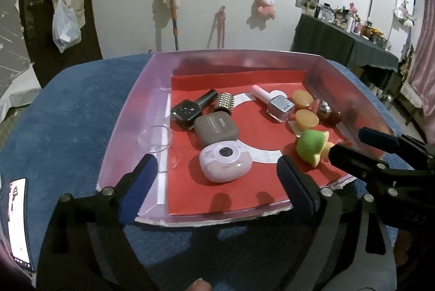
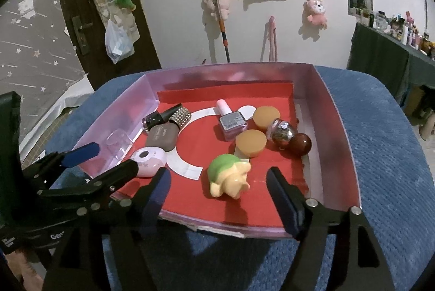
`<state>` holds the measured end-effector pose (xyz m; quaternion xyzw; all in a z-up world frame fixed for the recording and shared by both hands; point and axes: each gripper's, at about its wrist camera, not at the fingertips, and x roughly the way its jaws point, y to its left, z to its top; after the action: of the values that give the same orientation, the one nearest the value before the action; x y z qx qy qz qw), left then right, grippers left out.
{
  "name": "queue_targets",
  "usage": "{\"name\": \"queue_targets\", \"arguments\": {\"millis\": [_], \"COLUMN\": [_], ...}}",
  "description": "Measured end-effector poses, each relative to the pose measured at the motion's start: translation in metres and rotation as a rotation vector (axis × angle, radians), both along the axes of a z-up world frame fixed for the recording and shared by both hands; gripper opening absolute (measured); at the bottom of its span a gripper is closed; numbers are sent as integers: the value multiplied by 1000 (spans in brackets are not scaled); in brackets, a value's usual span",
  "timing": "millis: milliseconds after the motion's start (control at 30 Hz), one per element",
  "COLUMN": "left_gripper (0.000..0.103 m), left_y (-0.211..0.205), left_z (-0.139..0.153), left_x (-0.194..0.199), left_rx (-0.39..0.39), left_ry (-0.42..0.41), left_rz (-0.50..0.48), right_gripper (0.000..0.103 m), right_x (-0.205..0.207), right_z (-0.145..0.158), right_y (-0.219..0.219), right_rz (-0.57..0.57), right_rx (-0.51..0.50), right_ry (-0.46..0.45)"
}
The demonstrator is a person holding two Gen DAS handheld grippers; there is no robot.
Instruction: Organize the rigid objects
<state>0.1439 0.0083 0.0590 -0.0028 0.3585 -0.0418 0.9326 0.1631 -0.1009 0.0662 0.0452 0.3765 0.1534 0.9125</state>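
We hold both grippers at the near edge of a shallow pink tray (image 1: 127, 111) that rests on a blue cushioned surface (image 1: 68, 114). The tray floor carries a red liner (image 2: 214, 152) with a white ring printed on it.

Left gripper (image 1: 217, 171): jaws spread wide, nothing between them. It hovers above the tray's near left portion, with a pink rounded case (image 1: 225, 160) lying between and just beyond its fingertips, not touched.

Right gripper (image 2: 218, 189): jaws spread wide, nothing between them. It hovers above the near right portion, with a green-and-yellow turtle toy (image 2: 228, 176) lying on its side directly ahead, between the fingertips and apart from both.

Tray contents, left group: a brown rounded case (image 1: 217, 129) touches the pink case; behind it lie a dark square-bottled polish (image 1: 190, 108) and a studded gold cylinder (image 1: 224, 103). A clear round lid (image 1: 156, 138) sits by the left wall.

Tray contents, right group: a lilac nail polish bottle (image 2: 231, 122) with a pale pink cap lies near the center. Two orange round pieces (image 2: 250, 142) sit beside it, one behind the other. A glitter-filled clear ball (image 2: 281, 132) and a dark red ball (image 2: 299, 144) touch each other near the right wall.

A phone (image 1: 19, 220) lies at the left edge of the left wrist view.
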Motion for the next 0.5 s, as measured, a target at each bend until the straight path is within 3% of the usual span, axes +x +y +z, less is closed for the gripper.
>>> {"name": "queue_targets", "arguments": {"millis": [200,500], "left_gripper": [94,95], "left_y": [4,6], "left_z": [1,-2], "left_x": [-11,-23], "left_rx": [6,30], "left_ry": [-19,-39], "left_rz": [15,35], "right_gripper": [94,103], "right_x": [-12,-26], "right_z": [2,-1], "right_y": [-1,0], "right_rz": [-29,-74], "right_rx": [-1,-32], "right_ry": [-24,-65]}}
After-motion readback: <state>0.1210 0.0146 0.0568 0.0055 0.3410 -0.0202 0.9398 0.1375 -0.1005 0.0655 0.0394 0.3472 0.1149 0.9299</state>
